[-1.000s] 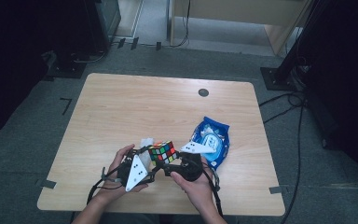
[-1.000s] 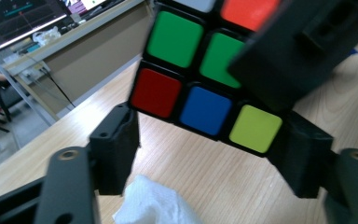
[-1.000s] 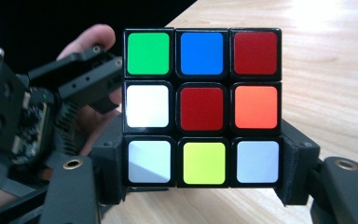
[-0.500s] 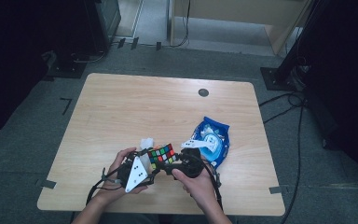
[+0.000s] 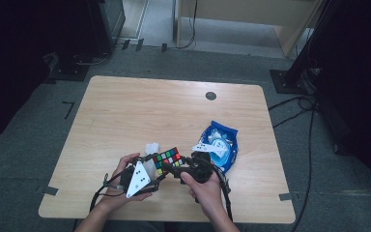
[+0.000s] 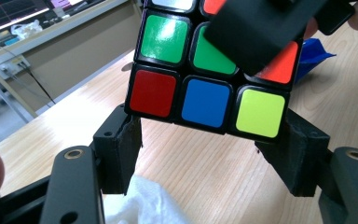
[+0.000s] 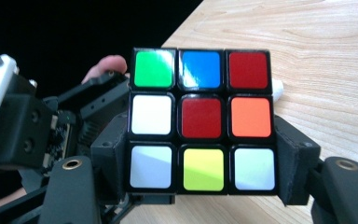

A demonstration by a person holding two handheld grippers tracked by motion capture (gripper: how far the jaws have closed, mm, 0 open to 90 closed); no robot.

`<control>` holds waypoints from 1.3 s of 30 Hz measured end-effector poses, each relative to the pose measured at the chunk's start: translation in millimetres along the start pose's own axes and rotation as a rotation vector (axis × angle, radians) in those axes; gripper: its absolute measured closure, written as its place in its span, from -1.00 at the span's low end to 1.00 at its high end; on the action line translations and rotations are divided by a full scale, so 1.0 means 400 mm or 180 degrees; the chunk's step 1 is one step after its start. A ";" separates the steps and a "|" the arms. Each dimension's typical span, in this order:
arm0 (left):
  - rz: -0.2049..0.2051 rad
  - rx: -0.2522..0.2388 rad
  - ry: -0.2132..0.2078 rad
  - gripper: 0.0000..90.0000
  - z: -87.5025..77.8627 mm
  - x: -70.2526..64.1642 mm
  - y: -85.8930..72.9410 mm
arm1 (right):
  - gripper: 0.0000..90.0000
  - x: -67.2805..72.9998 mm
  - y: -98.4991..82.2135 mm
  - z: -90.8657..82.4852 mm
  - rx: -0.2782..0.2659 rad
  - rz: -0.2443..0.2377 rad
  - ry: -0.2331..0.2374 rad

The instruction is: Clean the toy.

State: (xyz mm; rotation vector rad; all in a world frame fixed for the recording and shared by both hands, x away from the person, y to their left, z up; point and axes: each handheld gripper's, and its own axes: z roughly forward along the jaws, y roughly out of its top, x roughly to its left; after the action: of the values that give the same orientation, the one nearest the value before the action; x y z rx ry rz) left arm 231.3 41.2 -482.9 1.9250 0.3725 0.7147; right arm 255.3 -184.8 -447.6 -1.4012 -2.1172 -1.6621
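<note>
Meanwhile little changes since prior frames: left tongs (image 5: 157, 169) and right tongs (image 5: 170, 169) both pinching puzzle cube (image 5: 168, 159) above bench (image 5: 140, 111); layer twist pending.

On the wooden table (image 5: 140, 111) we see a blue plastic bag (image 5: 221, 145) lying open near the right edge, with something pale showing inside it. A crumpled white tissue (image 5: 151, 148) sits nearer the front edge, left of the bag and well apart from it. A small dark round grommet (image 5: 211, 95) is set into the tabletop near the far edge. Black cables (image 5: 299, 104) trail over the grey floor (image 5: 29, 140) to the right of the table.
</note>
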 end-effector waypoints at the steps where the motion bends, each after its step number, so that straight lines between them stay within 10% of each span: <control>1: 0.0004 0.0007 -0.0003 -0.27 0.000 -0.002 -0.001 | -0.24 -0.001 0.000 -0.002 -0.0019 0.0019 0.0008; 17: 0.0074 0.0056 -0.0019 -0.25 -0.010 -0.013 -0.002 | -0.24 0.021 -0.003 0.030 0.0227 -0.0187 -0.0055; 27: -0.0514 0.0245 0.0523 -0.25 -0.106 0.127 -0.065 | -0.17 0.023 0.013 0.040 -0.0266 -0.0432 -0.0012; 39: -0.0893 0.0109 0.0556 -0.25 -0.184 0.150 -0.084 | 0.00 0.014 -0.056 0.242 0.0307 -0.1557 -0.0766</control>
State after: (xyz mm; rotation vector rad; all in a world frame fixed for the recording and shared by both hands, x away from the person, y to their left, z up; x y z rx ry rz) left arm 233.4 141.2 -470.7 1.7992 0.7513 0.6939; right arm 277.9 -102.3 -498.8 -1.1687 -2.8163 -1.5608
